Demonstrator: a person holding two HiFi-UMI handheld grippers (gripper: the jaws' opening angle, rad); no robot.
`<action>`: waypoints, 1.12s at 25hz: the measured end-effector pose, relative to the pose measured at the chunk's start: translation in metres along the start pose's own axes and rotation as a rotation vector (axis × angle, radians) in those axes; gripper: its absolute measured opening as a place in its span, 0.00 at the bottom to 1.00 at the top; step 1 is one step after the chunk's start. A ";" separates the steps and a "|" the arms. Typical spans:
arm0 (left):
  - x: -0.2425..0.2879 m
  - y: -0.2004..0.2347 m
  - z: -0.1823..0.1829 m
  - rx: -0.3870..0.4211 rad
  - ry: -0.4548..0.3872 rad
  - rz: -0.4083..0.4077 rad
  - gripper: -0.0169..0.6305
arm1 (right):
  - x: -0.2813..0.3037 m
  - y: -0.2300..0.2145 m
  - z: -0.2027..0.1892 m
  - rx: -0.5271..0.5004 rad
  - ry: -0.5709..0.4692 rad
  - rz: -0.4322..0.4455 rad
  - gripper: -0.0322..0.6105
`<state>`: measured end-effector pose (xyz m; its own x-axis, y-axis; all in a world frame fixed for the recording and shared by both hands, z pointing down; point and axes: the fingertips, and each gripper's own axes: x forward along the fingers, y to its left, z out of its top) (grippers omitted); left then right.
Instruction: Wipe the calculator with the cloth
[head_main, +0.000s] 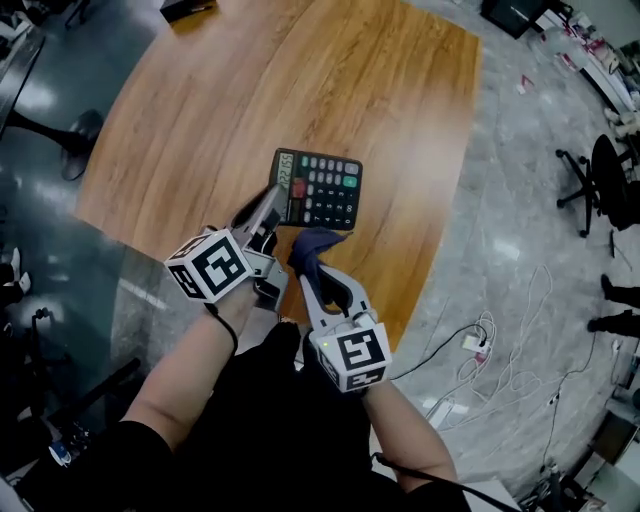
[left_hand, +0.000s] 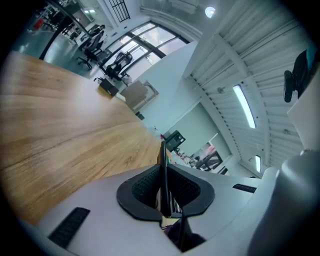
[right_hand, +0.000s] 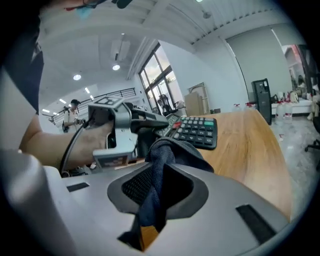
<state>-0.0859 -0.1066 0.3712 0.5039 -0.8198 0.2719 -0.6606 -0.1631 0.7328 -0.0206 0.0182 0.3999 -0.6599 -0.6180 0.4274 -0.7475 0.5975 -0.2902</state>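
We see the calculator (head_main: 318, 188) over the near part of the wooden bench (head_main: 300, 80), keys up, its display at the left end and one green key and one red key among the dark ones. The left hand-held gripper (head_main: 270, 205) is clamped on the calculator's left edge; in the left gripper view the body shows edge-on as a thin dark blade pinched between the ribbed black pads (left_hand: 142, 187), which sit close together on either side of it. From the right gripper view the calculator seems to hang above the wood from that grip, though we cannot tell whether its far edge touches the bench. The right hand-held gripper (head_main: 312, 262) grasps the dark blue cloth (head_main: 318, 242): a fold of it is squeezed between the jaws, and the rest bunches up past the tips. In the head view that bunch sits just beside the calculator's near edge, and we cannot say whether the two touch. The two grippers lie near each other, left one slightly ahead, each with its marker cube toward the person. Around the bench is a glossy grey floor (head_main: 500, 250) with loose white cables (head_main: 500, 370) and a black office chair (head_main: 600, 190) at the right
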 end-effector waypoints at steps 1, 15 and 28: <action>-0.002 -0.006 0.005 -0.003 -0.006 -0.007 0.10 | -0.002 -0.003 -0.005 -0.022 0.010 -0.011 0.16; -0.032 -0.074 -0.007 -0.235 0.075 -0.072 0.10 | 0.024 -0.011 0.036 -0.073 -0.213 0.020 0.16; -0.041 -0.054 0.013 -0.222 0.031 -0.023 0.10 | -0.014 -0.065 0.069 0.041 -0.372 -0.104 0.16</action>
<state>-0.0780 -0.0712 0.3126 0.5366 -0.7994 0.2703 -0.5118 -0.0536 0.8574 0.0318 -0.0467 0.3537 -0.5575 -0.8216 0.1190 -0.8092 0.5057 -0.2990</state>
